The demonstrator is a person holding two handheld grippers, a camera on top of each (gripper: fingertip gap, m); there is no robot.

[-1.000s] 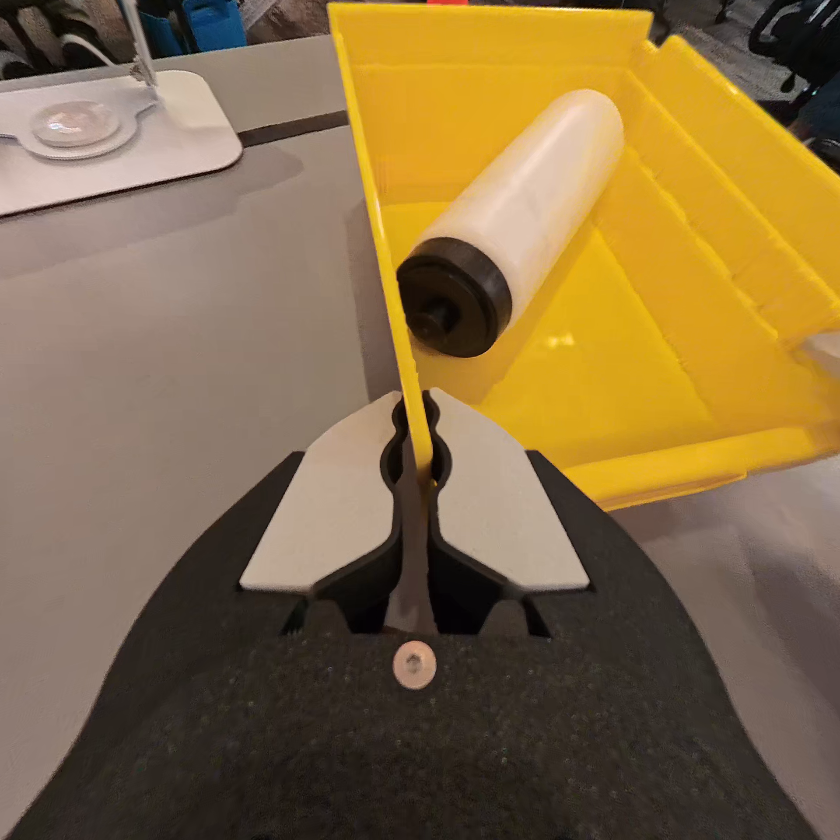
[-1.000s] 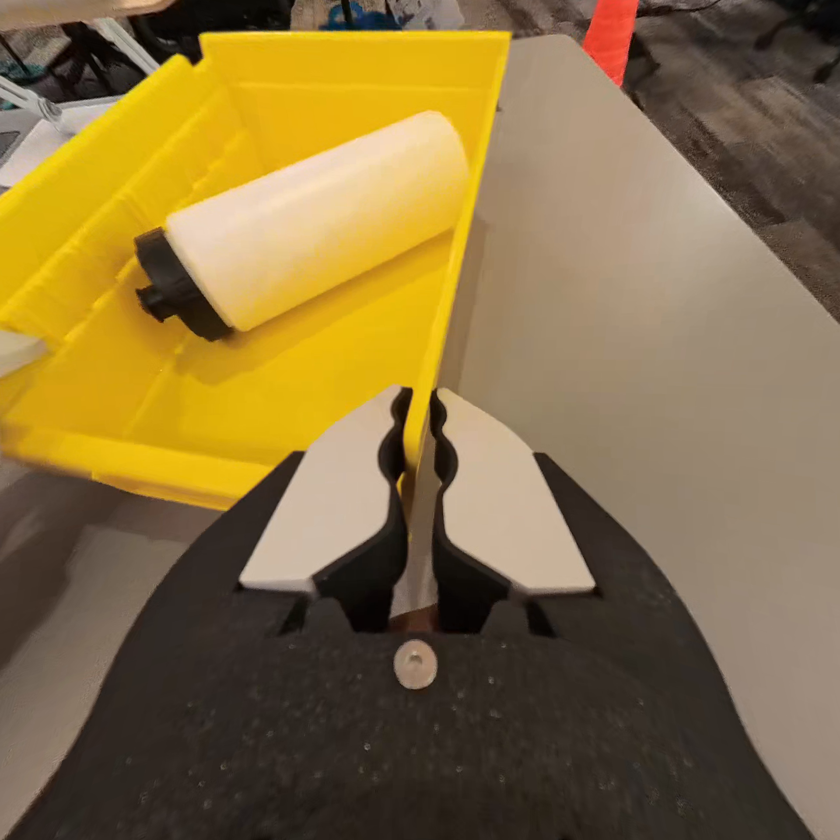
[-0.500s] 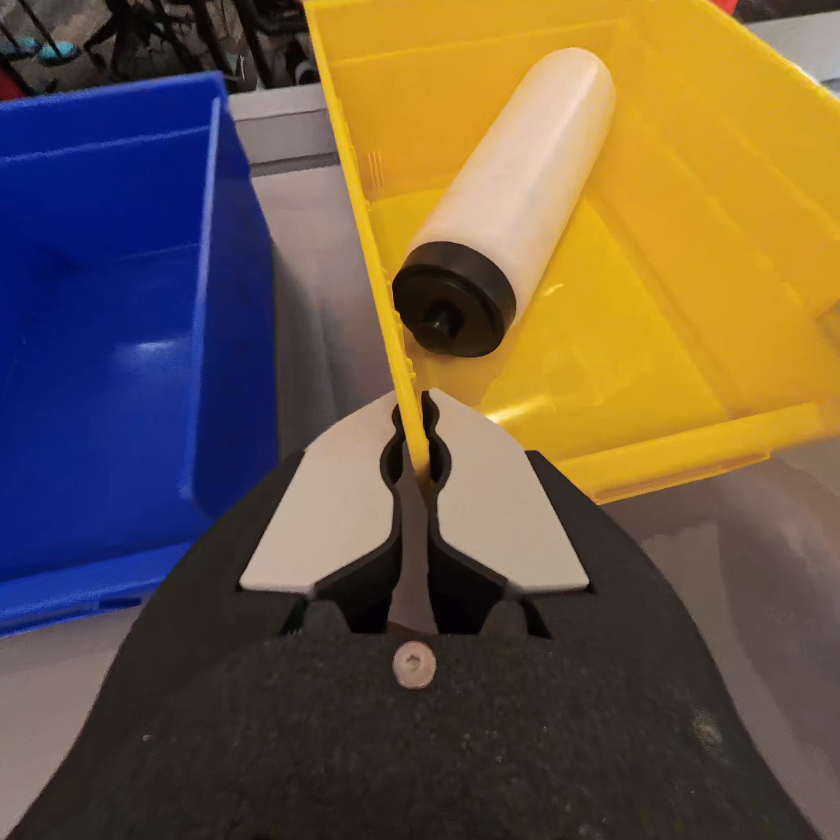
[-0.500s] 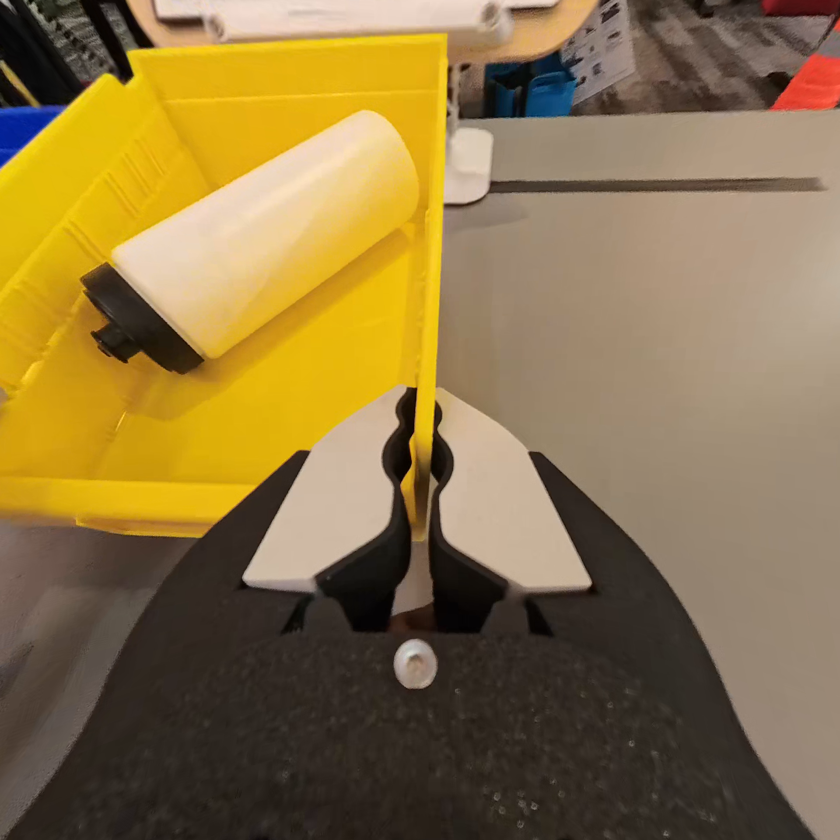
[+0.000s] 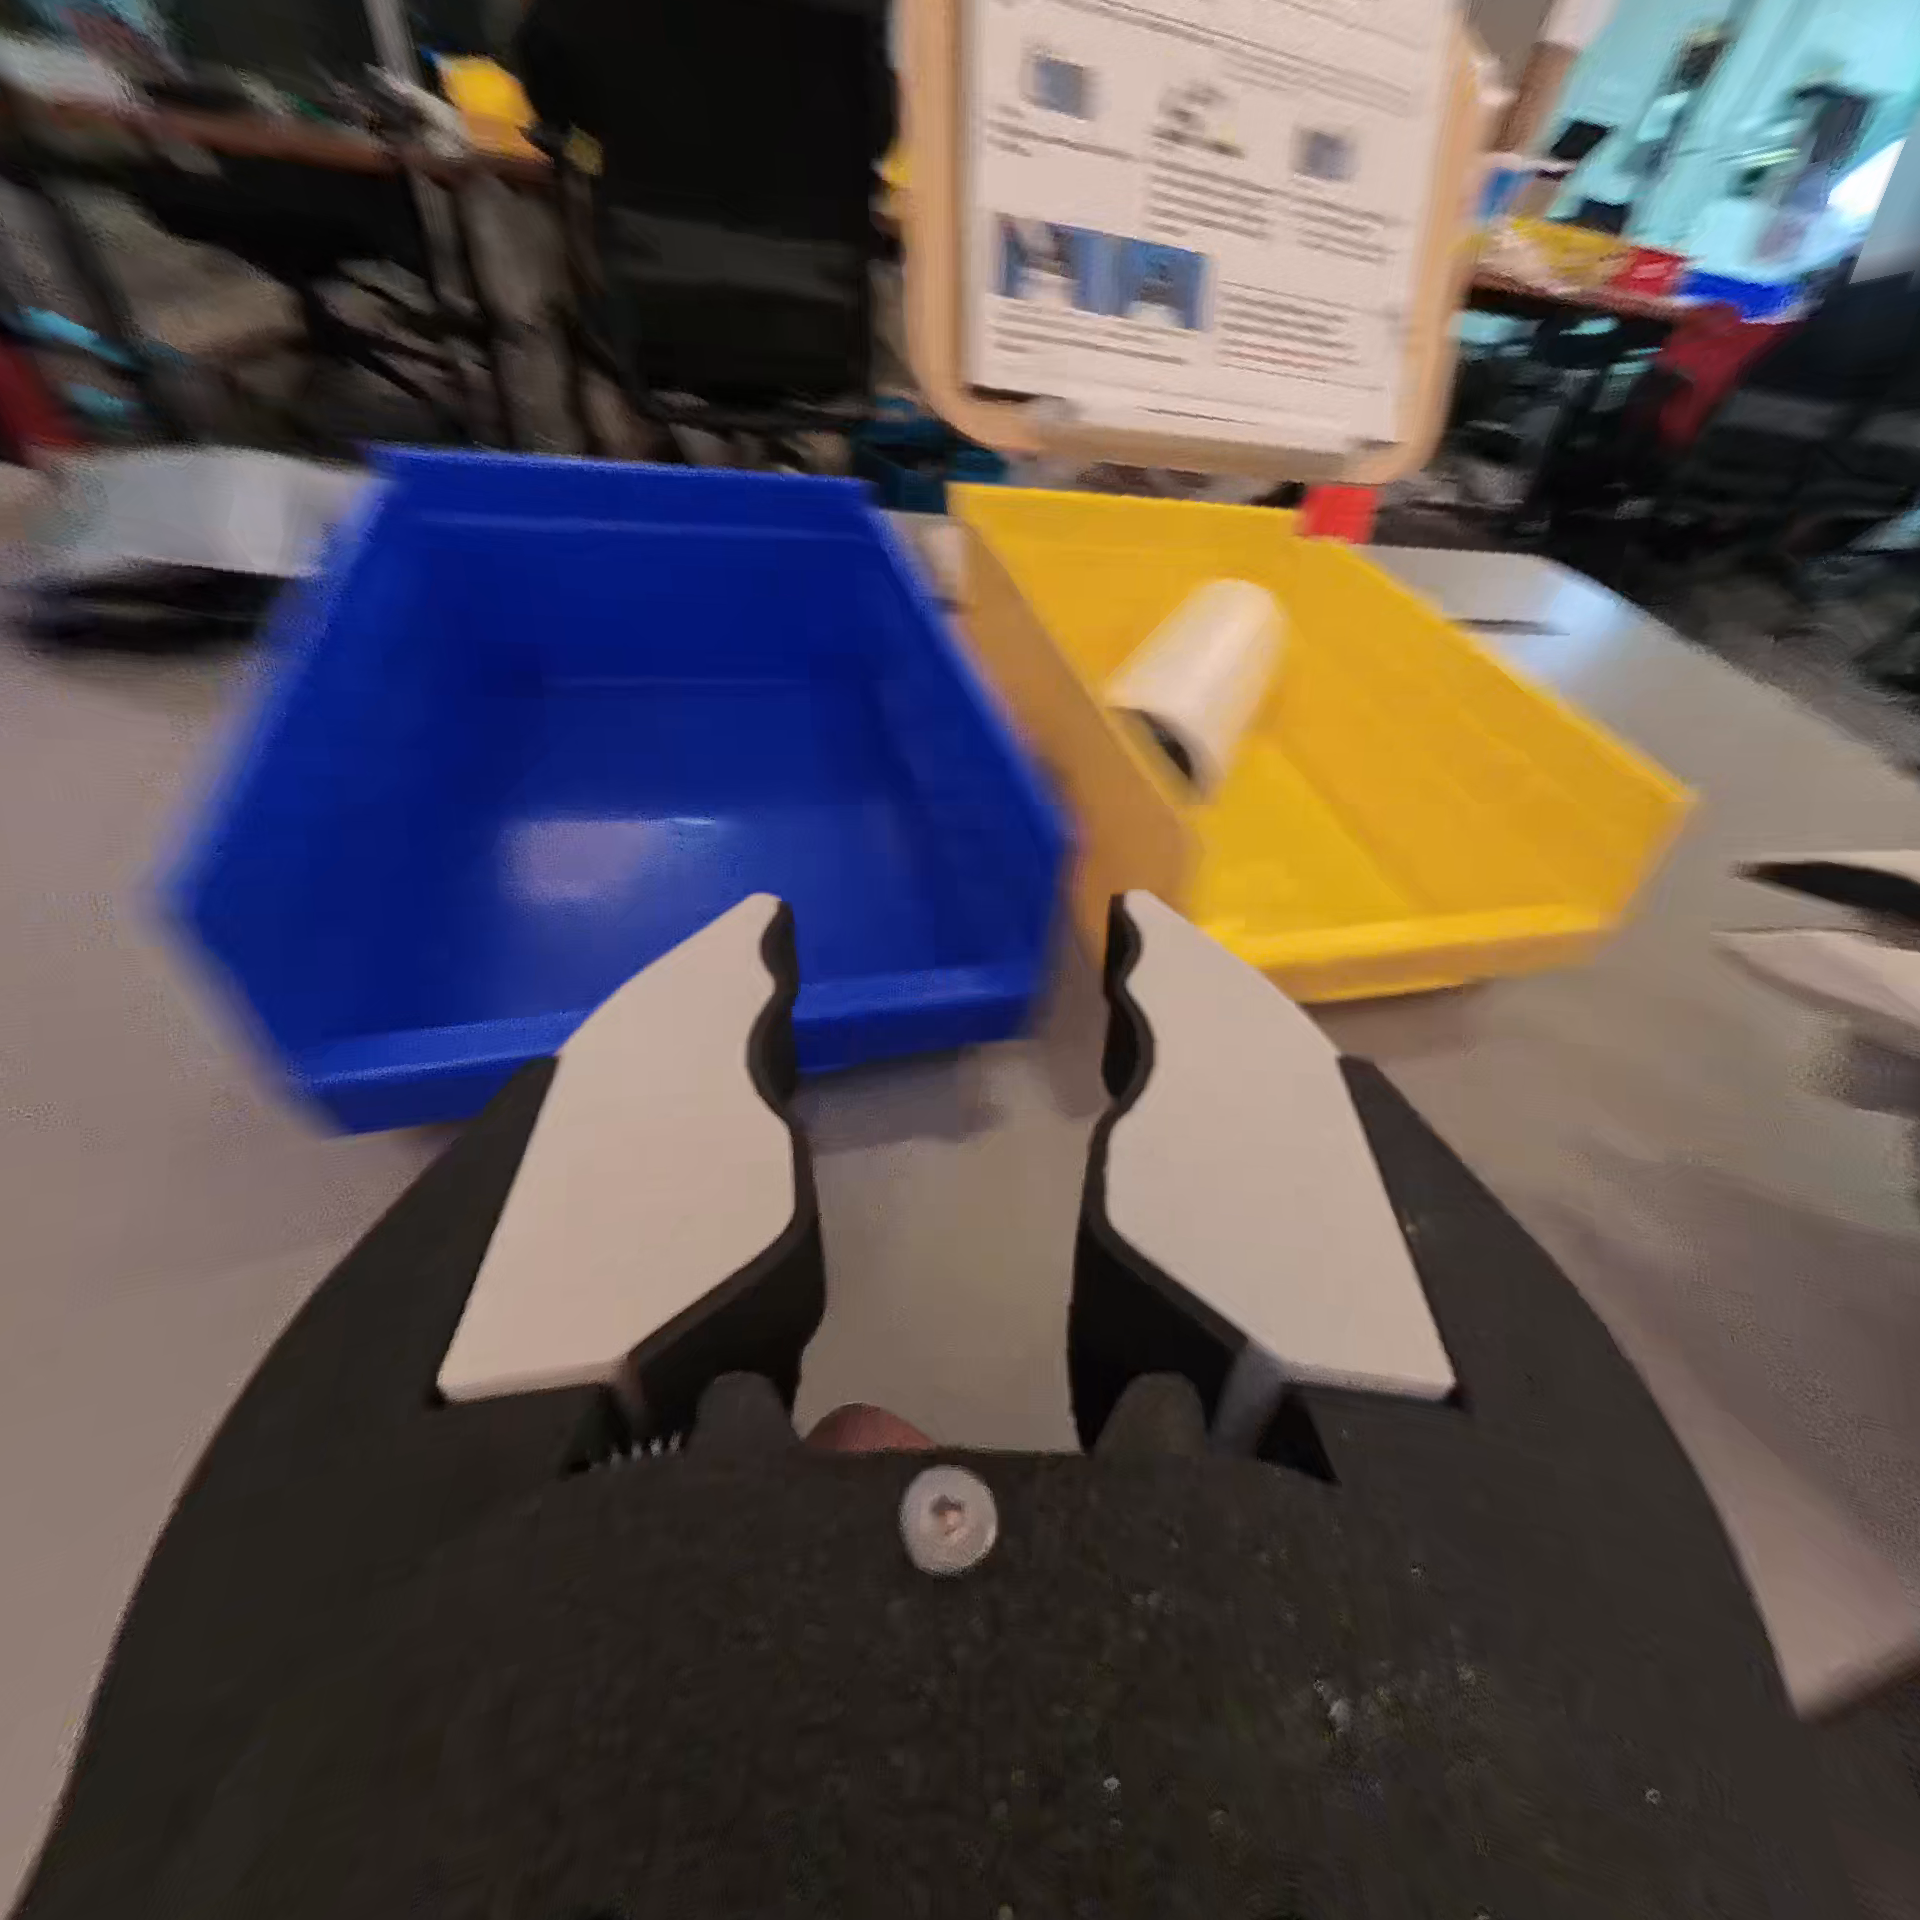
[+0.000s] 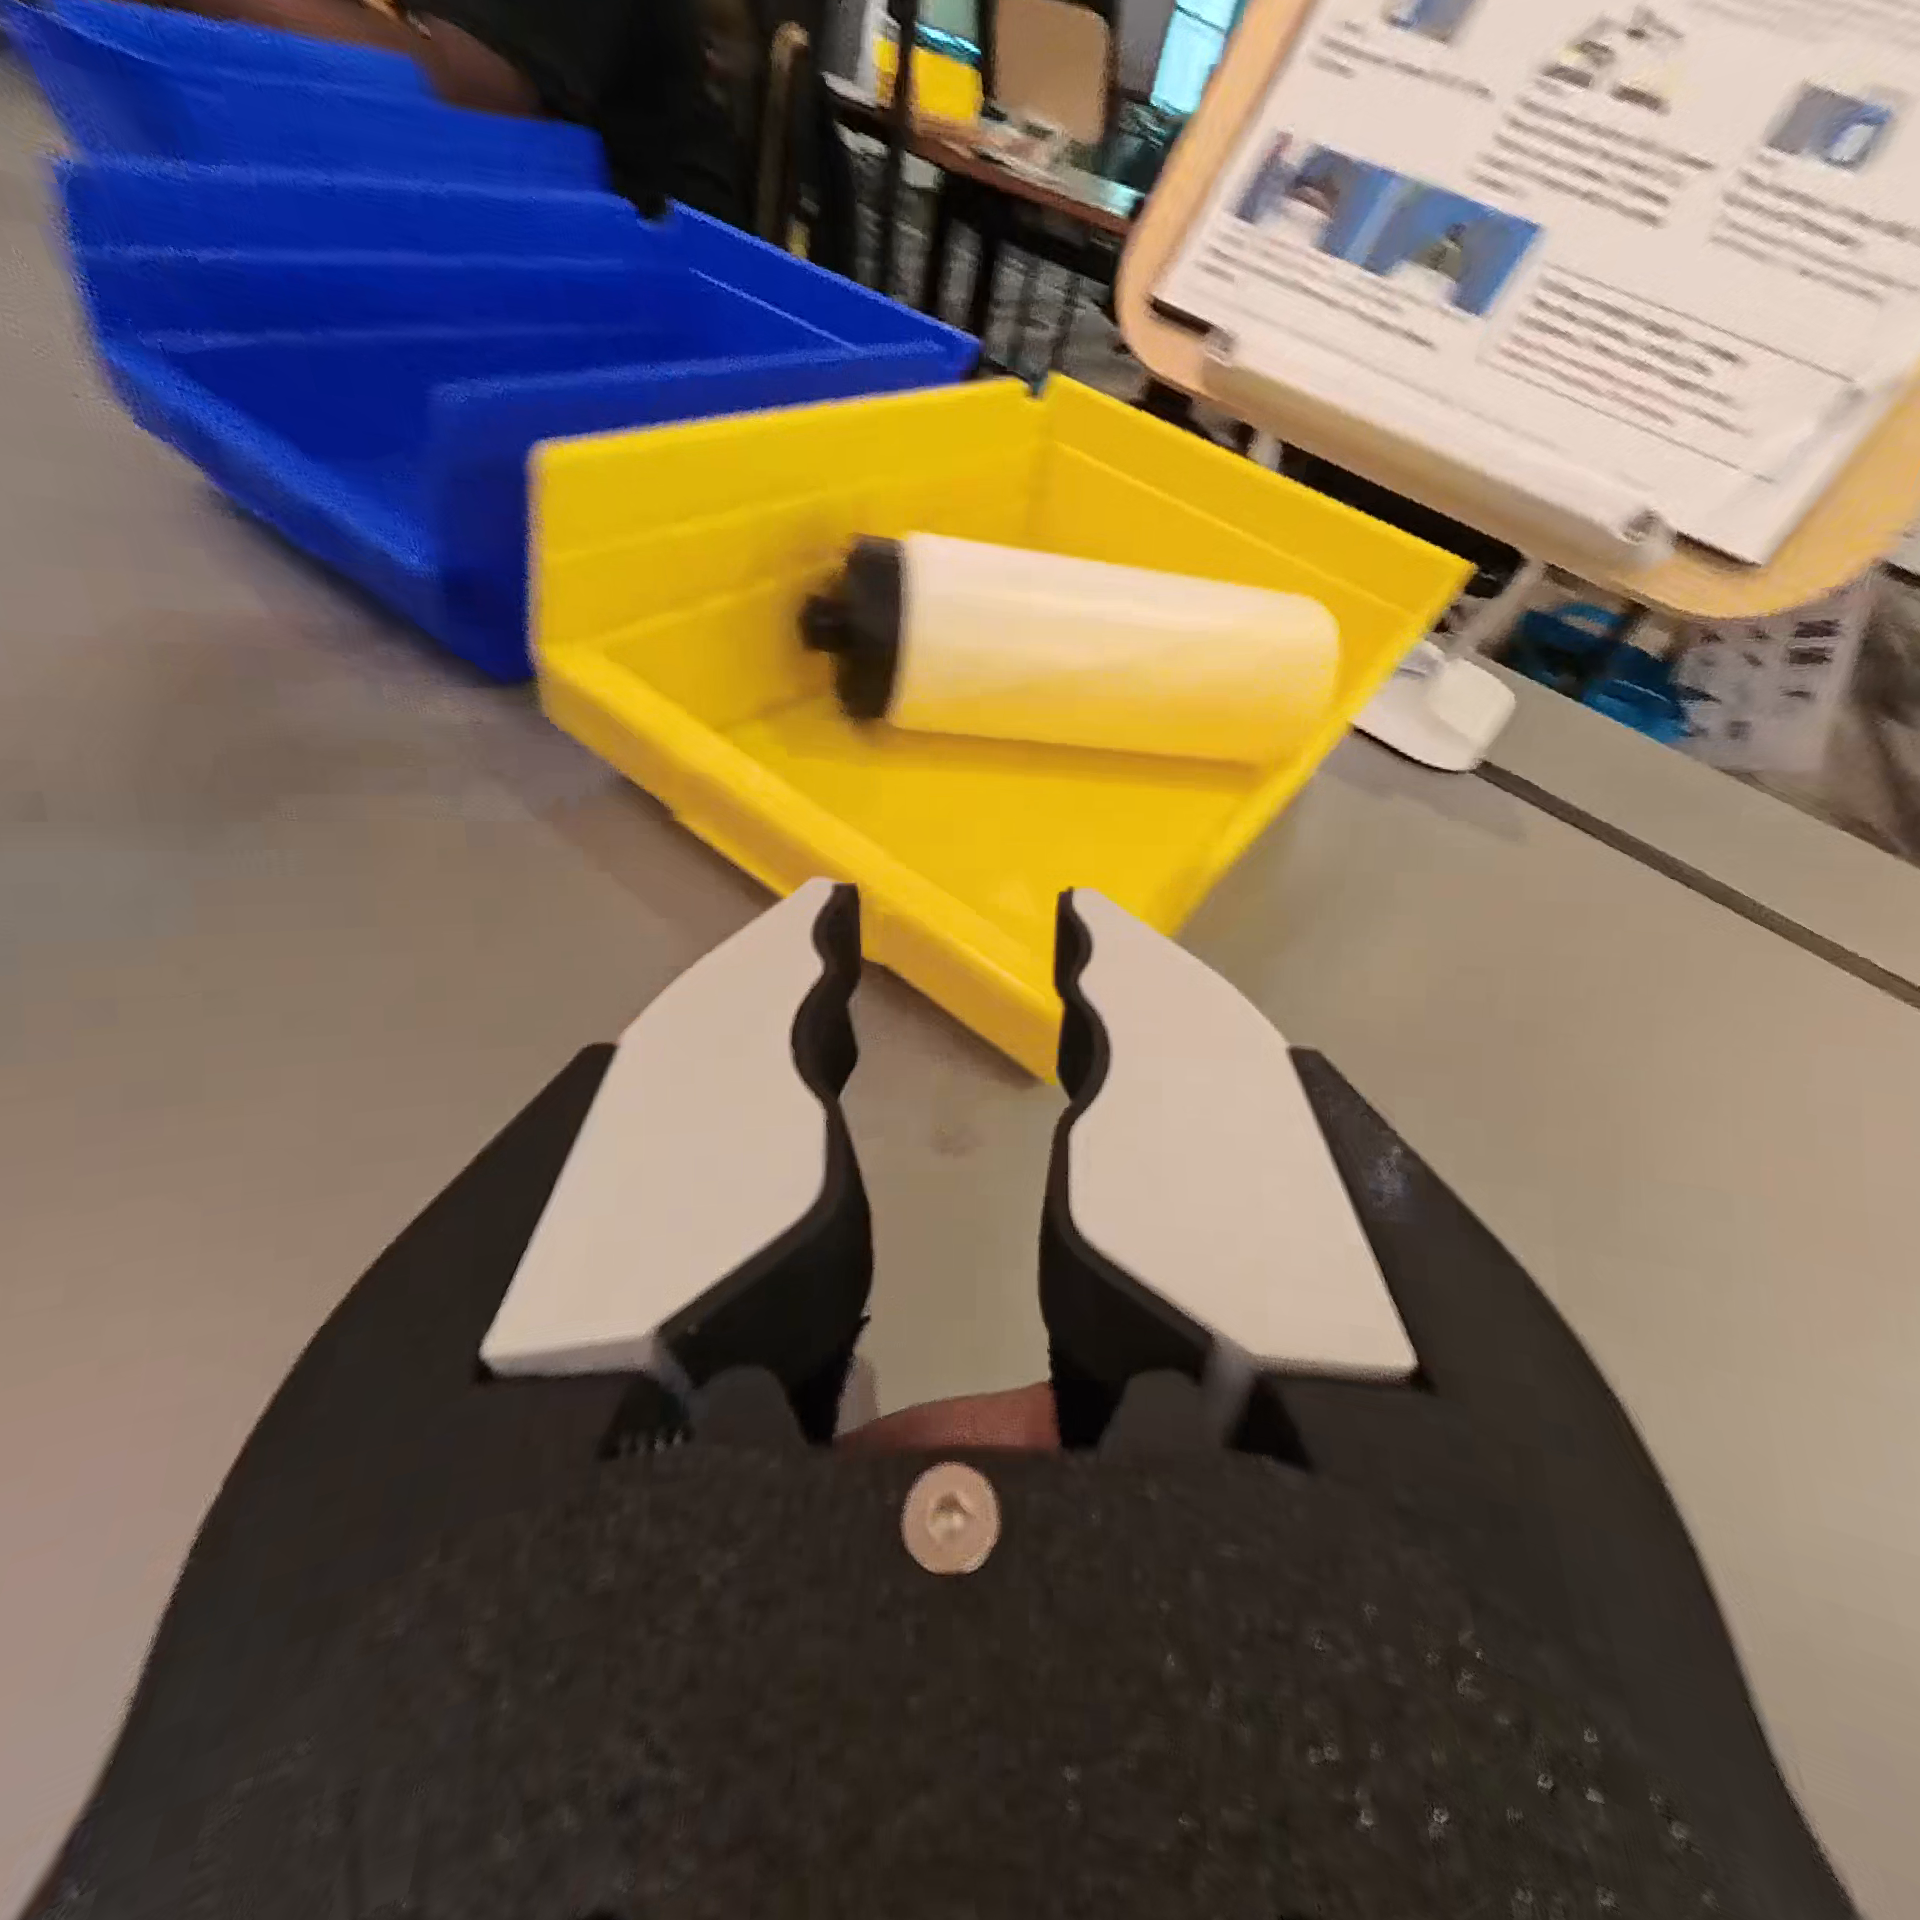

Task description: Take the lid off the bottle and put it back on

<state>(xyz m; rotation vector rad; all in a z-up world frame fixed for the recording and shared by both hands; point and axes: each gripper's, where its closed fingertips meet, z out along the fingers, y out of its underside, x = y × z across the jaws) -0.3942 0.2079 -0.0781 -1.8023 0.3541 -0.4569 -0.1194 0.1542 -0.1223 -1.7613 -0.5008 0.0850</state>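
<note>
Both tools, left tool (image 5: 943, 935) and right tool (image 6: 956, 925), hover level, spread wide and empty, before the yellow bin (image 6: 935, 894) holding the bottle (image 6: 1101, 649).

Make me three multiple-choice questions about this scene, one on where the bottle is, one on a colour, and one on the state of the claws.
1. Where does the white cylindrical plastic bottle lie?
A. in the blue plastic bin
B. in the yellow plastic bin
C. on the grey table

2. What colour is the bottle's round lid?
A. black
B. red
C. white

3. How are the left claw and right claw set?
A. both open, empty
B. both clamped on a bin wall
C. one holds the lid

Answers: 1 B, the bottle lies on its side inside yellow walls. 2 A, the lid is dark against the white body. 3 A, gaps show between both pairs of fingers.
</note>
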